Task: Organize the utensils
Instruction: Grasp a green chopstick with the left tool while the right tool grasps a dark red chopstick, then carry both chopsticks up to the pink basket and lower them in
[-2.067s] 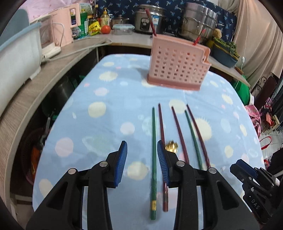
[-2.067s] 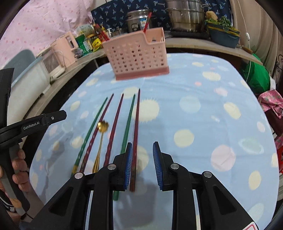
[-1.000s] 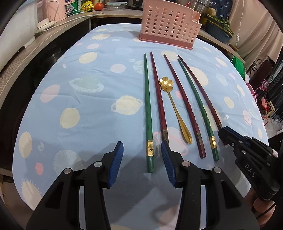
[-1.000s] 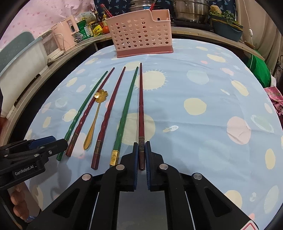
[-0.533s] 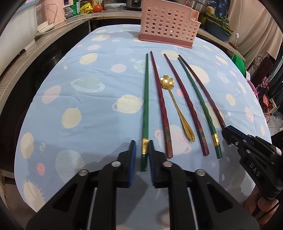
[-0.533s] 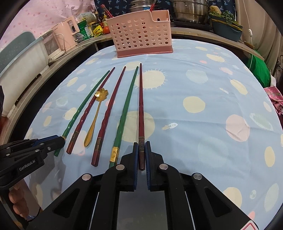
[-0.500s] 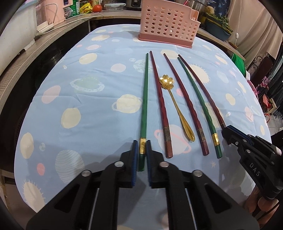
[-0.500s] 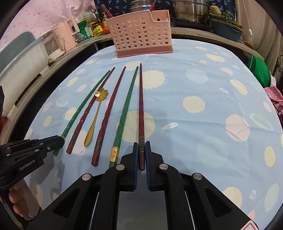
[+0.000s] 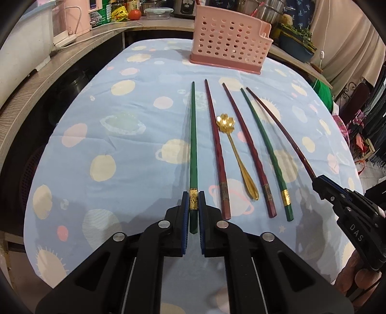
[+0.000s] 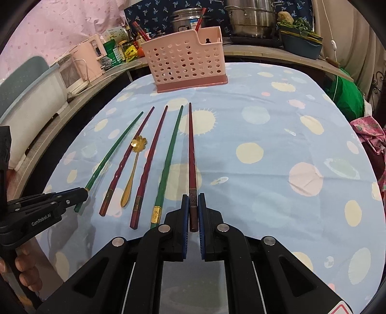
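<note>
table [image 9: 101,135] in planet-print blue cloth, five chopsticks [image 9: 248,147], gold spoon [image 9: 235,154], pink perforated caddy [image 9: 229,48] at far edge

Home kitchen: steel pots [image 10: 251,18], rice cooker [image 10: 187,20], condiments [image 10: 125,47].

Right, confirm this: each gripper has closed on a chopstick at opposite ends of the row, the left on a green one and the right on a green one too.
One detail is wrong. The right gripper is closed on a dark red chopstick, not a green one; the right wrist view shows it. The left gripper does hold the green chopstick at the other end of the row.
</note>
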Available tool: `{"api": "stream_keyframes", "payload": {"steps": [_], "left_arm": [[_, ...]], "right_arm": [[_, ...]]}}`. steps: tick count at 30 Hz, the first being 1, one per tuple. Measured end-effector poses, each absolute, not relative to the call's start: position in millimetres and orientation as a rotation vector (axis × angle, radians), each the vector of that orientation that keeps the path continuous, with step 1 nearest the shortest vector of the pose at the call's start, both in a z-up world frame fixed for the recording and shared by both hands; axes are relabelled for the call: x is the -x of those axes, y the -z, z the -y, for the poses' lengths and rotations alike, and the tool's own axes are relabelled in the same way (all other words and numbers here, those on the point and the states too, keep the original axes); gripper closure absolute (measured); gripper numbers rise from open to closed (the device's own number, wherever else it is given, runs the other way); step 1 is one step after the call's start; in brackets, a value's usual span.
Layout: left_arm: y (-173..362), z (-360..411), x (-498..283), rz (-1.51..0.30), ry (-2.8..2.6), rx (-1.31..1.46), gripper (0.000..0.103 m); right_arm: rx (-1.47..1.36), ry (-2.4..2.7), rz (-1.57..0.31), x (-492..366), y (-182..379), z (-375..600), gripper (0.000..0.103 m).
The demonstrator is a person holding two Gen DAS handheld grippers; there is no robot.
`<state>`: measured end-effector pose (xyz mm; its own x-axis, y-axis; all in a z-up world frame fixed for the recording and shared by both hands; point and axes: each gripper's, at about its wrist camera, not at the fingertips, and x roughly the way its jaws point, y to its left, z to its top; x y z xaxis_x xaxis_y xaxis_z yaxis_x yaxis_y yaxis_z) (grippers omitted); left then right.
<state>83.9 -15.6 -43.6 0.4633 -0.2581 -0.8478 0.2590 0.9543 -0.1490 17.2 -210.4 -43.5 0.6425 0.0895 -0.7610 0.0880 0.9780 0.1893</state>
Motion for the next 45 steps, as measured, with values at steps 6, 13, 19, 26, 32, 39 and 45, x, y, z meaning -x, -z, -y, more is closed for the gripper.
{"api": "stream_keyframes", "payload": {"steps": [6,13,19,26,32,39,45], "left_arm": [[11.5,5.5,-87.5,-0.985,0.322,0.049,0.096],[-33.9,-3.2,-98.5,-0.898,0.323,0.096,0.096],[-68.5,-7.5,-119.7,-0.829,0.317,0.121,0.096],[-102.2,-8.5,-150.1,-0.761,0.301,0.141,0.096],[-127.4,-5.4,-171.9,-0.695,0.291,0.136,0.096],[-157.9,1.4,-194.4,-0.631,0.305,0.141,0.096],[-199.5,10.3,-218.7,-0.544,0.32,0.178,0.096]], "right_arm": [[-0.238,0.014,-0.797,-14.7,11.3,224.1,0.096],[-0.282,0.029,-0.689,-16.0,-34.6,245.5,0.096],[-0.31,0.029,-0.63,-29.0,-70.4,264.1,0.096],[-0.334,0.03,-0.568,-44.1,-99.3,280.5,0.096],[-0.349,0.028,-0.523,-57.4,-119.9,290.9,0.096],[-0.375,0.011,-0.473,-73.4,-139.6,299.5,0.096],[-0.411,-0.011,-0.381,-101.1,-171.9,309.8,0.096]]}}
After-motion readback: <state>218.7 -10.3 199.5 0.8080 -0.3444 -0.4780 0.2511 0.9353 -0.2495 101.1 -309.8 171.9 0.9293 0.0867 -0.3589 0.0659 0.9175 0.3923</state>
